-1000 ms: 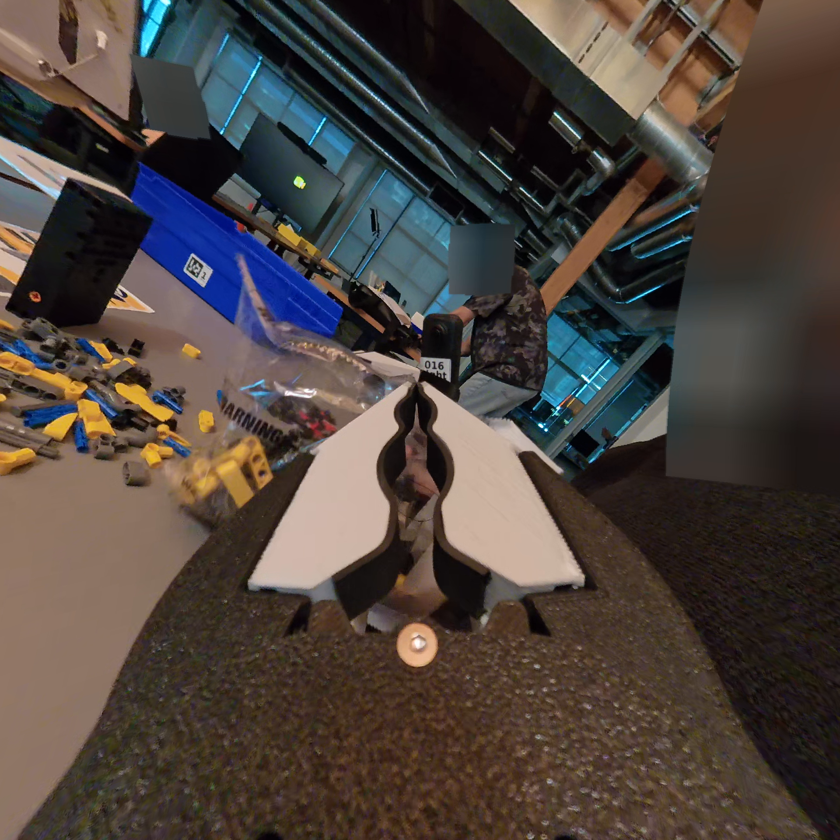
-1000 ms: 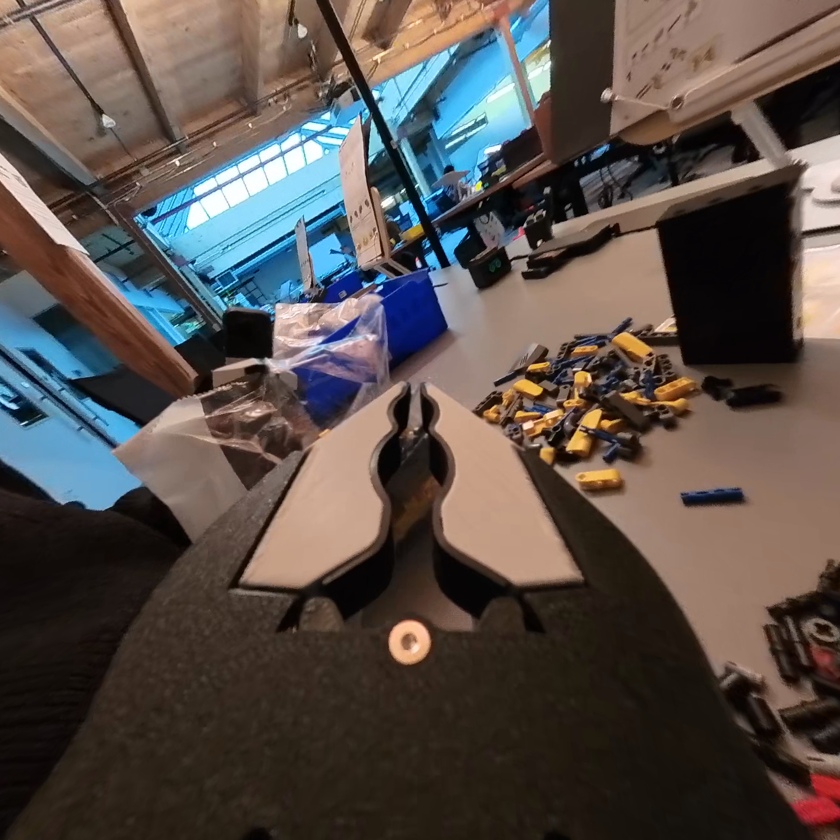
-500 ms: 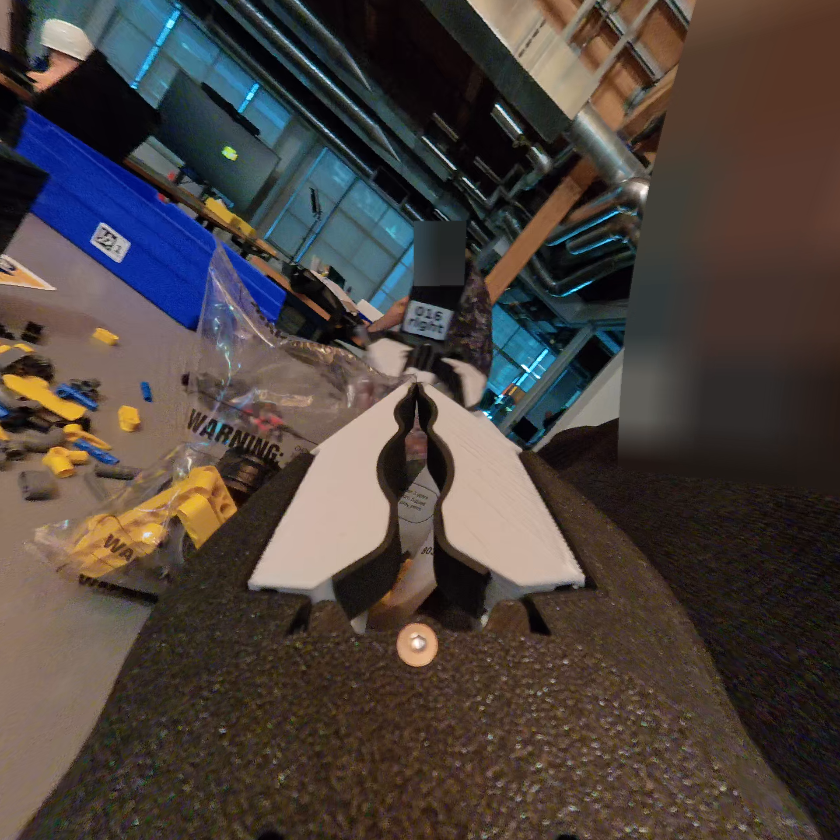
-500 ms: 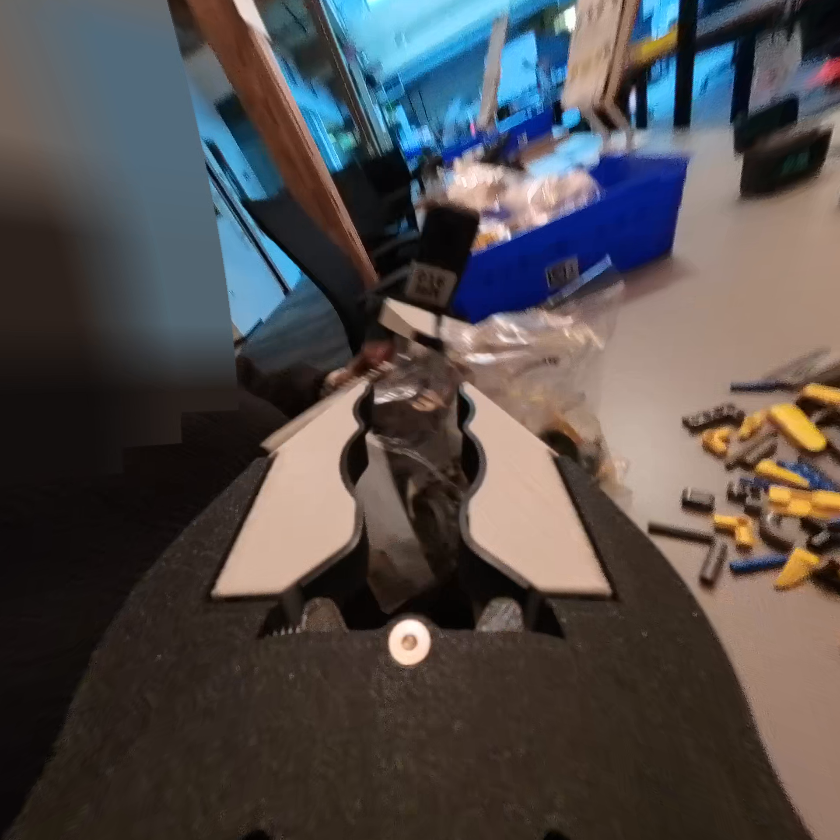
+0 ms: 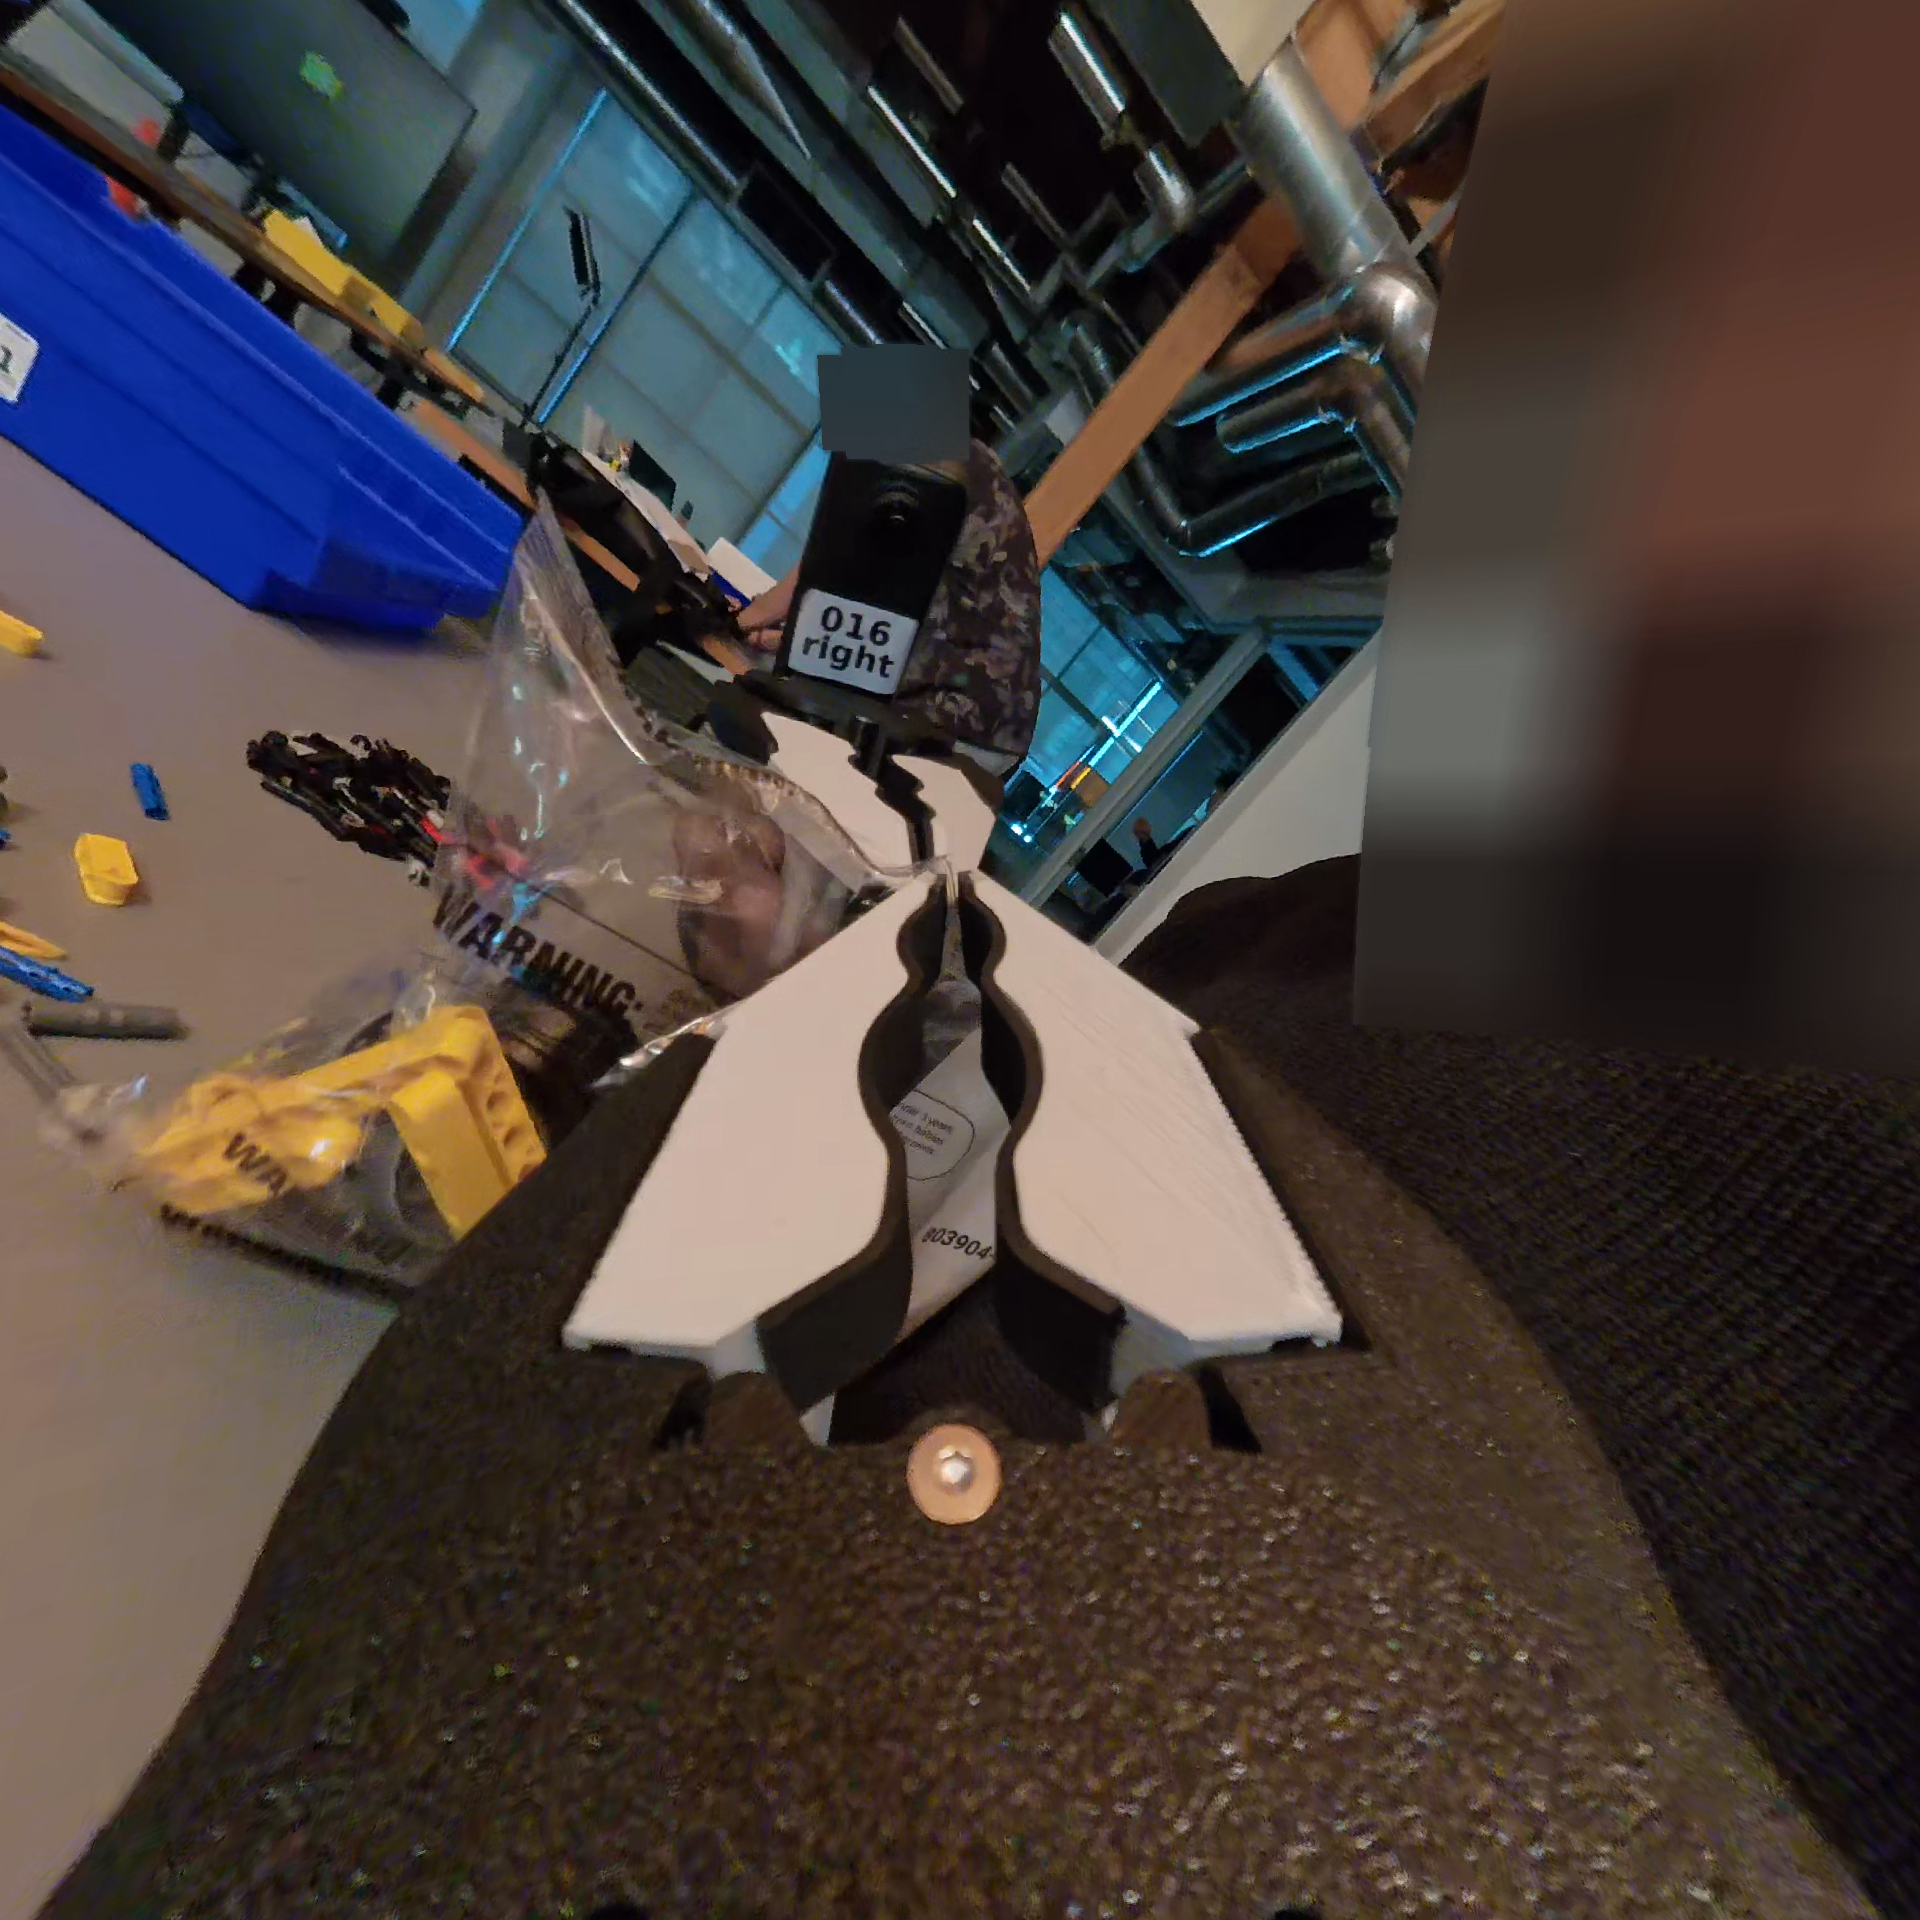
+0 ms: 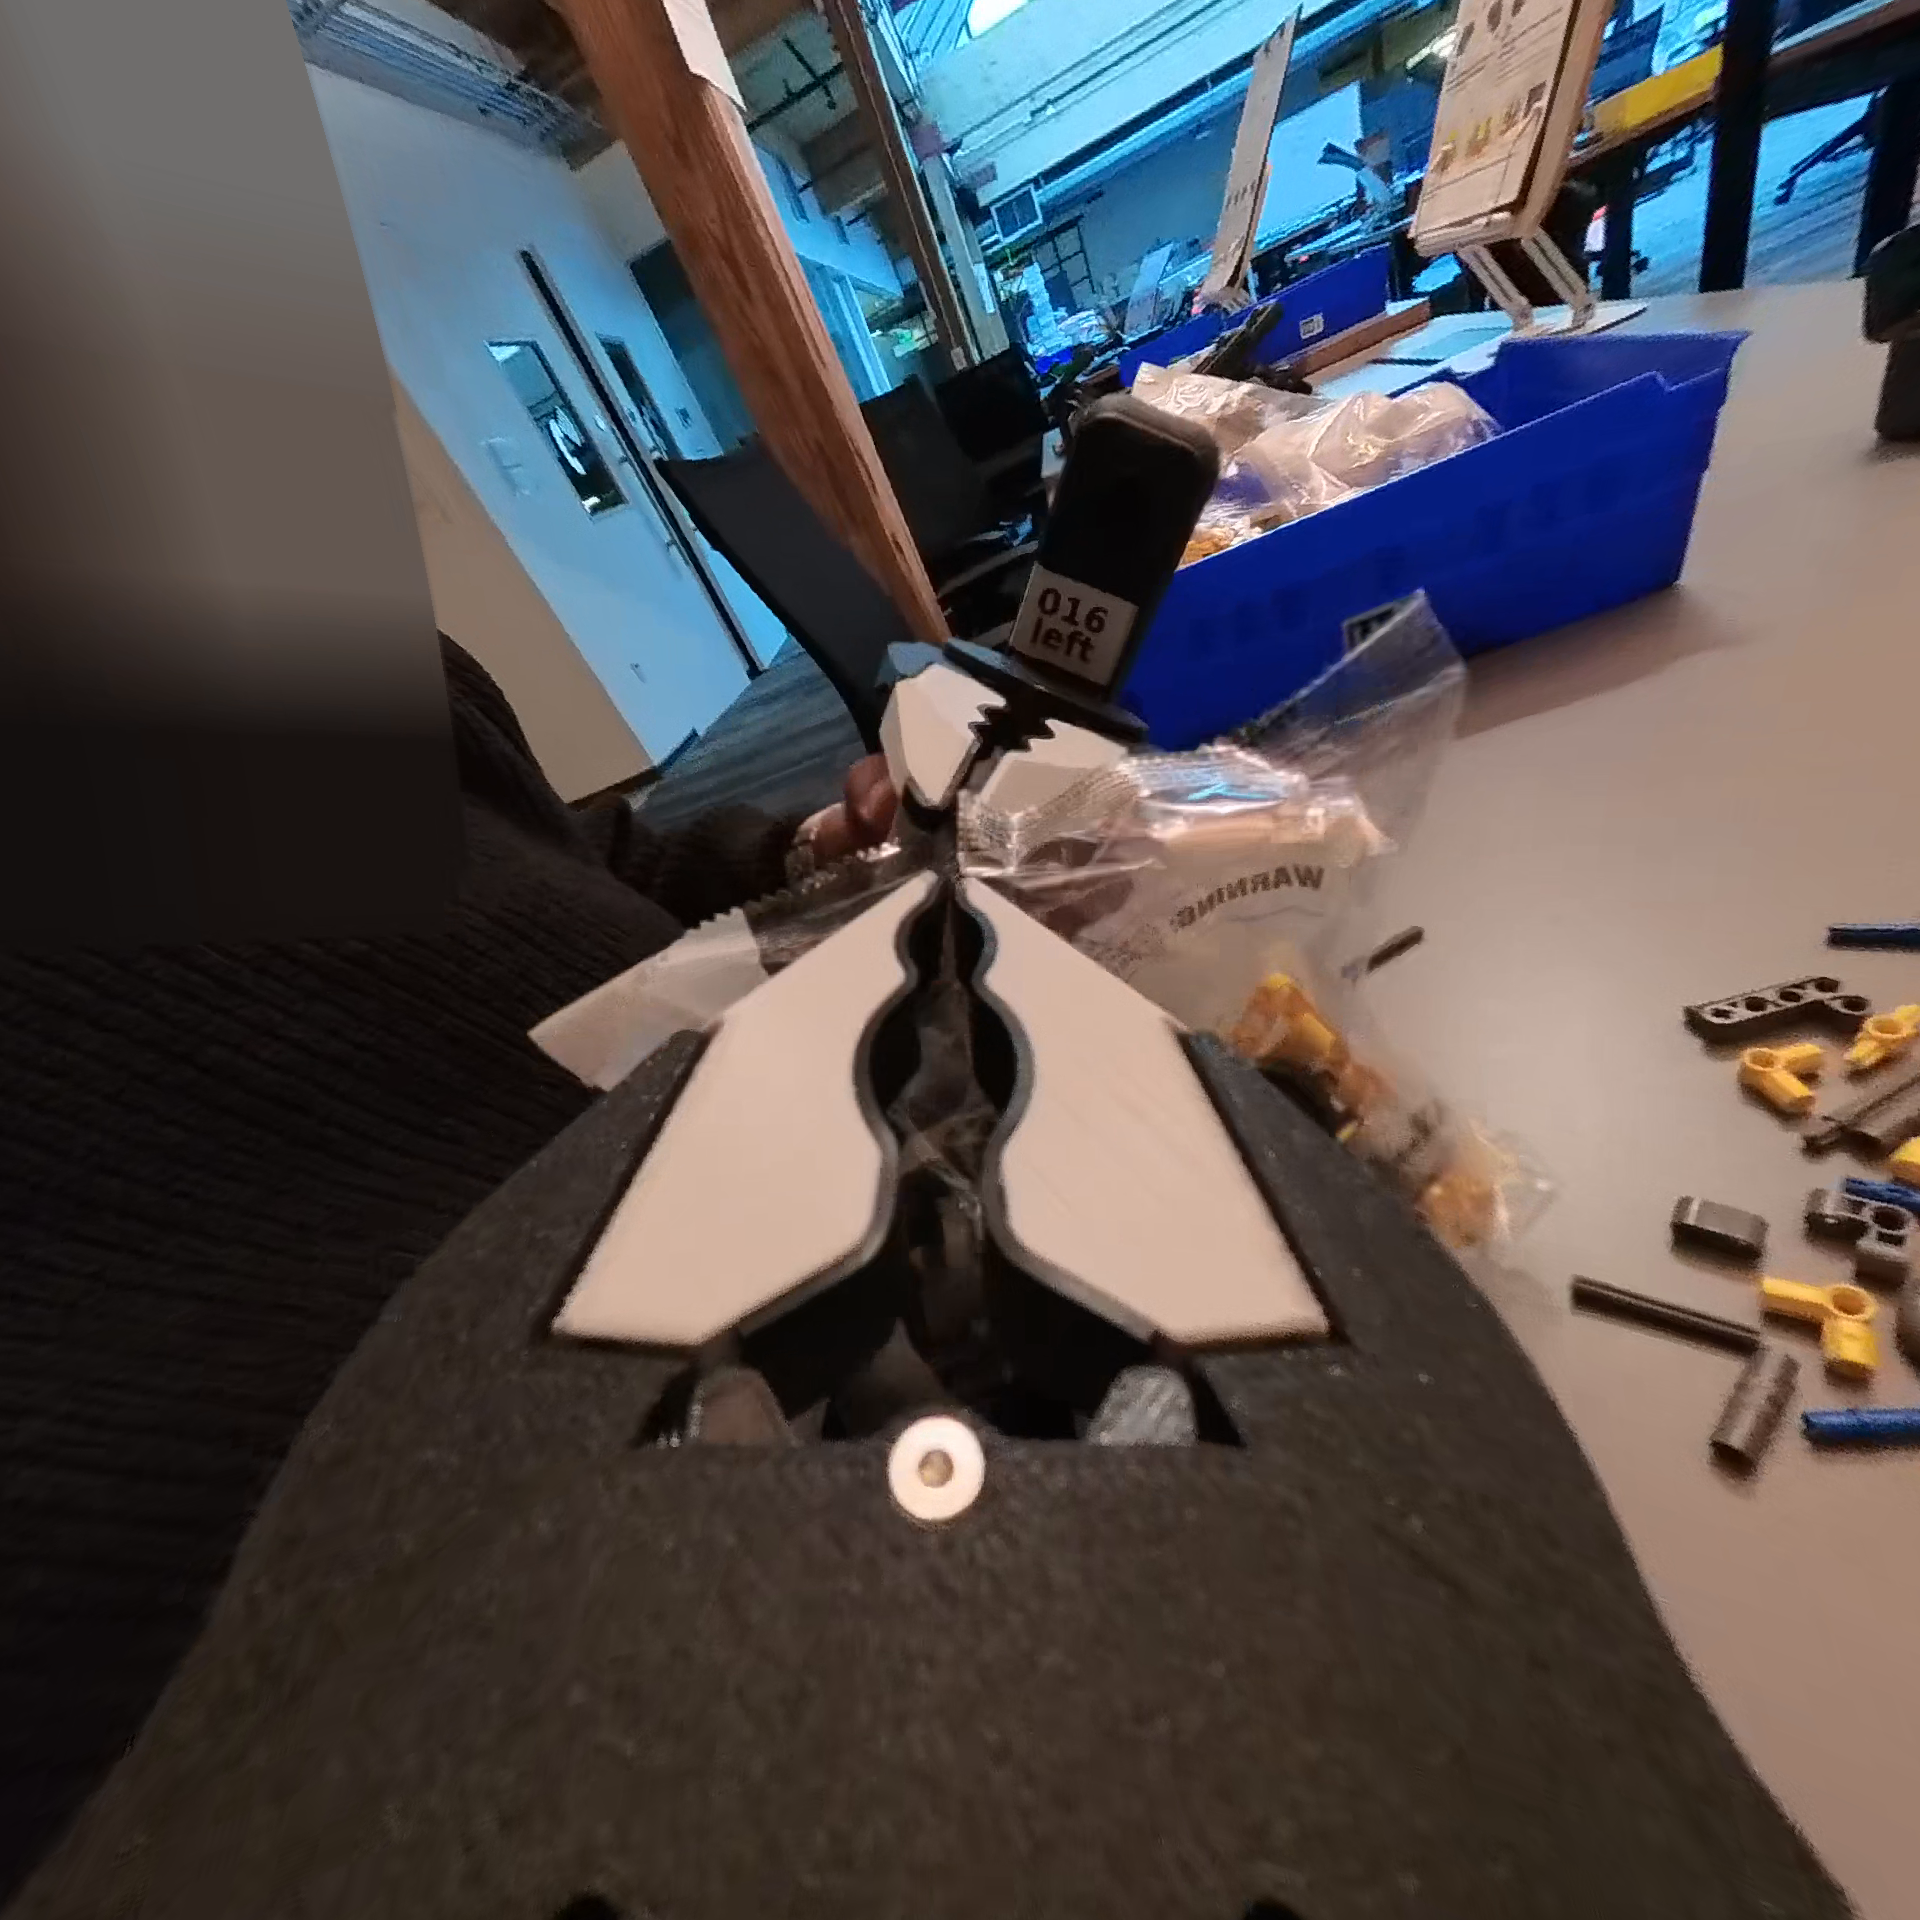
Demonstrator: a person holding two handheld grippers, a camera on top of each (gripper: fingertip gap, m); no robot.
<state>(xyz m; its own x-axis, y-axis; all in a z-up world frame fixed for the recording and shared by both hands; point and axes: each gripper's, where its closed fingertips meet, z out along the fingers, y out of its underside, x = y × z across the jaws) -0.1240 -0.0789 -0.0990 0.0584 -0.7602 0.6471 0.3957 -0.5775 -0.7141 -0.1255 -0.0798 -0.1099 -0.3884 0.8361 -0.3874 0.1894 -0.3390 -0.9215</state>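
A clear plastic bag (image 5: 582, 852) with yellow and dark building pieces (image 5: 416, 1122) lies on the grey table (image 5: 156, 1455). Its top edge is lifted. My left gripper (image 5: 951, 883) is shut on that top edge, and bag film and a white label show between its fingers. My right gripper (image 5: 920, 831) faces it tip to tip. In the right wrist view my right gripper (image 6: 948, 883) is shut on the same edge of the bag (image 6: 1226, 894), right below the left gripper (image 6: 940, 805). The two grips sit close together on the bag's serrated rim.
A blue bin (image 6: 1507, 499) with more bags stands behind the bag; it also shows in the left wrist view (image 5: 208, 416). Loose yellow, blue and black pieces (image 6: 1818, 1247) lie on the table to the right. A black pile (image 5: 343, 779) lies beyond the bag. A hand (image 6: 862, 810) holds the left gripper. Left and right tips are no more than a few centimetres apart.
My right gripper swung over to the bag, stood open around its top edge half a second ago, and has shut on it. My left gripper stayed shut on the bag.
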